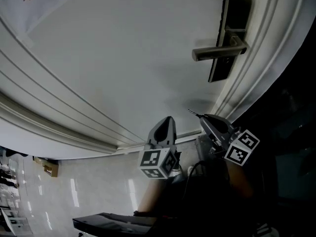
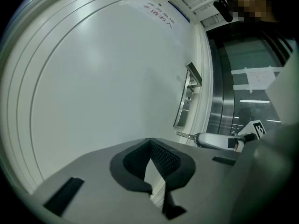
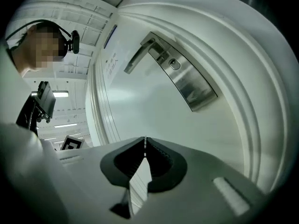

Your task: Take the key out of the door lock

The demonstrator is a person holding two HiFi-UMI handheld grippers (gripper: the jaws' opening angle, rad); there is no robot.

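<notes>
Key: small silvery metal key (image 1: 193, 113) sat lower centre-right of frame; well clear of the dark metal lock plate (image 1: 237, 9) at upper right on the white door (image 1: 113, 58)
Right gripper (image 1: 202, 117): jaws pinched together on the key; its tip protruded
Left gripper (image 1: 169, 118): jaws closed, empty; lower centre
Handling: probably light, rigid, slippery; best pinched flat across its head

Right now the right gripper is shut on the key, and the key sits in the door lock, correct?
Not quite. The right gripper is shut on the key, but the key is out of the door lock: the head view shows it held in the air, apart from the handle plate.
</notes>
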